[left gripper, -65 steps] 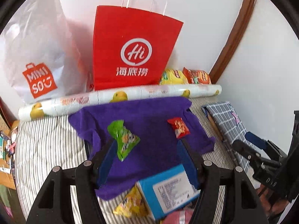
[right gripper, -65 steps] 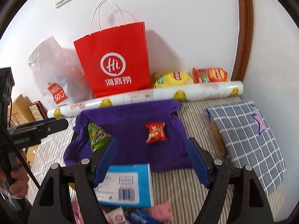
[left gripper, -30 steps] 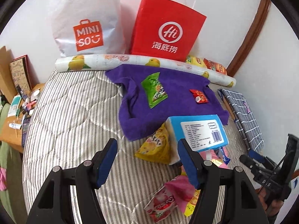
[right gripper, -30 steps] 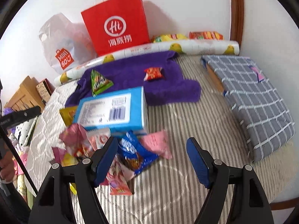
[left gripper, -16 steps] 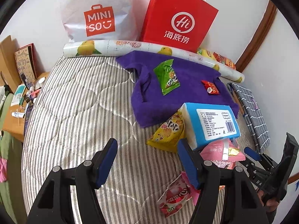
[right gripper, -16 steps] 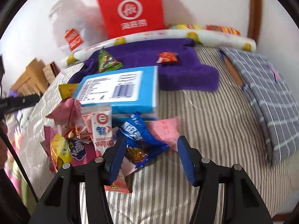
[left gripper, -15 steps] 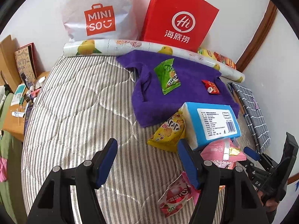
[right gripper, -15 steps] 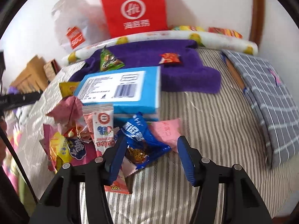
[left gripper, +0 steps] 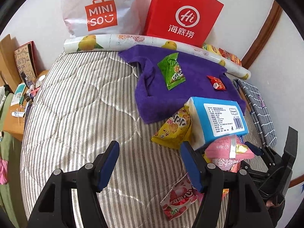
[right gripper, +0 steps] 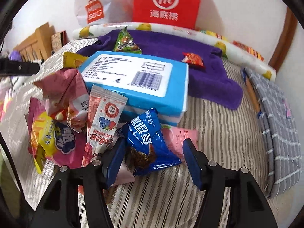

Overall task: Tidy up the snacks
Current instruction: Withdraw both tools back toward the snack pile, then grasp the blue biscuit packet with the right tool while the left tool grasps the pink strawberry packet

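A pile of snack packets lies on the striped quilt beside a blue box (right gripper: 133, 76). My right gripper (right gripper: 154, 142) is low over the pile with a blue cookie packet (right gripper: 150, 138) between its fingers. The pads do not press on it, and the jaws are opening. A pink packet (right gripper: 182, 136) lies just behind. My left gripper (left gripper: 150, 152) hangs open over bare quilt, left of a yellow packet (left gripper: 174, 129). Nothing is between its fingers. A green packet (left gripper: 172, 72) and a small red packet (left gripper: 216, 82) rest on a purple towel (left gripper: 171, 98).
A red paper bag (left gripper: 182, 13) and a white shopping bag (left gripper: 98, 9) stand against the wall behind a lemon-print roll (left gripper: 133, 39). A grey checked cloth (right gripper: 275, 123) lies on the right. A wooden side table (left gripper: 13, 117) with small items is past the bed's left edge.
My right gripper has sunk toward the pile and rolled, its jaws are narrower than a second ago, and the blue packet is now between its fingers. The left gripper has barely moved.
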### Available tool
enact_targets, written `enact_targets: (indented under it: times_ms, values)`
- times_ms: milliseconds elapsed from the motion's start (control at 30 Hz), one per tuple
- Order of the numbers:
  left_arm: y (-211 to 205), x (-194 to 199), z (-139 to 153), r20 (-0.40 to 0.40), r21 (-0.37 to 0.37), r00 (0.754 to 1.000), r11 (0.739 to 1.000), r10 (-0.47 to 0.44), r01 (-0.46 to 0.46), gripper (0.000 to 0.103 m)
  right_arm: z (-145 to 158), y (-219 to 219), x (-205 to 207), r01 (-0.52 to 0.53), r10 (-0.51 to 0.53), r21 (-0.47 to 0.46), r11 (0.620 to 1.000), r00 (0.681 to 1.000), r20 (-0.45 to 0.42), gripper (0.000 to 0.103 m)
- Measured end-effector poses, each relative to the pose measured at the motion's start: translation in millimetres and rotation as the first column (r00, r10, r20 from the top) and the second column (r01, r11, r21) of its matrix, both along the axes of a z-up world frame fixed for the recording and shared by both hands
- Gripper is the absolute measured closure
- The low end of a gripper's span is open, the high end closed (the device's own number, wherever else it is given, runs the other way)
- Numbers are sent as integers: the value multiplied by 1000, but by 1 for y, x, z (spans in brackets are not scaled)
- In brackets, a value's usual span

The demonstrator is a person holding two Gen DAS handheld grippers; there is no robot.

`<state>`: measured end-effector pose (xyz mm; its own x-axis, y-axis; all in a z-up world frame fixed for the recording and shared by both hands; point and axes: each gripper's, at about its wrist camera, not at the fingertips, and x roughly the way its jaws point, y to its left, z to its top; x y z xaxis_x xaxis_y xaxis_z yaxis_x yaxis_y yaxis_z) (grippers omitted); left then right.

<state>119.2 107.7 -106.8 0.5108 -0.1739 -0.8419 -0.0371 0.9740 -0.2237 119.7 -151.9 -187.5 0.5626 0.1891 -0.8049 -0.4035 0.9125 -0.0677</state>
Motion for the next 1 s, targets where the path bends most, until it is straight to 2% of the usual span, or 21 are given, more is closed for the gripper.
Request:
enact_targets:
  times_ms: [67, 100, 133, 300, 400, 567, 833, 1000]
  values:
    - [-2, -1, -2, -6, -1, 1000, 1000, -1, 1, 38, 0, 2, -2, -18, 18, -15, 1000, 1000, 21, 47]
    - [-1, -2, -3, -7, -1, 1000, 1000, -1, 1, 38, 1, 2, -3, -28, 28, -13, 1000, 999, 25, 61]
    - [-1, -3, -4, -9, 1, 1000, 1000, -3, 3, 38, 3, 2, -6, -44, 44, -9, 999, 999, 28, 66]
    - [1, -9, -6, -13, 1, 1000, 1000, -10, 10, 38, 13, -10, -15, -8, 7, 26, 1000, 999, 44, 66]
    - [0, -16, -10, -24, -2, 999, 1000, -22, 22, 38, 21, -26, -21, 49, -52, 71, 996, 998, 43, 66]
    - [-2, -31, -22, -59, -21, 998, 999, -38, 37, 38, 25, -49, -27, 140, -143, 78, 987, 989, 26, 66]
    - [-18, -58, -34, -78, -83, 992, 993, -95, 88, 38, 12, -80, -32, 209, -204, 116, 971, 978, -50, 66]
    - [-43, -58, -46, -102, -38, 986, 991, -133, 129, 38, 0, -79, -33, 209, -201, 117, 971, 976, -79, 65]
